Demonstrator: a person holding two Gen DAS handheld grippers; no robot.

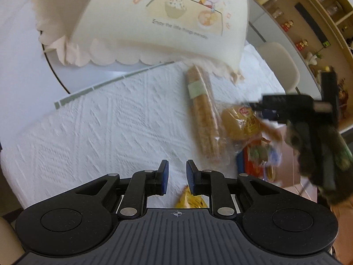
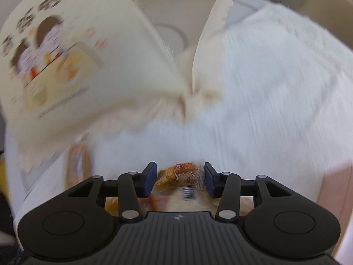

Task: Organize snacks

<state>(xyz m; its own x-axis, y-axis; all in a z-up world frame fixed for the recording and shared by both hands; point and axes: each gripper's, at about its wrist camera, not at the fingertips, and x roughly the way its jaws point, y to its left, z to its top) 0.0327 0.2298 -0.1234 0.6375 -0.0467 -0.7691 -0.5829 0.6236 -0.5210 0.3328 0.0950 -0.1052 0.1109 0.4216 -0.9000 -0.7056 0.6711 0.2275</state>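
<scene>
Straddling a clear-wrapped snack packet (image 2: 179,174) between wide-set jaws, right claw (image 2: 180,180) sits nearest; left claw (image 1: 177,177), narrow and empty, hangs near-left of the long cracker stick (image 1: 204,114), which runs near-to-far.

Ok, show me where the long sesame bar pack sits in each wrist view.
Left wrist: long sesame bar pack lies right of centre on the white cloth, one end toward the basket.
Right wrist: blurred, at lower left, below the basket.
Shared landmark: cartoon-printed cream basket.
</scene>
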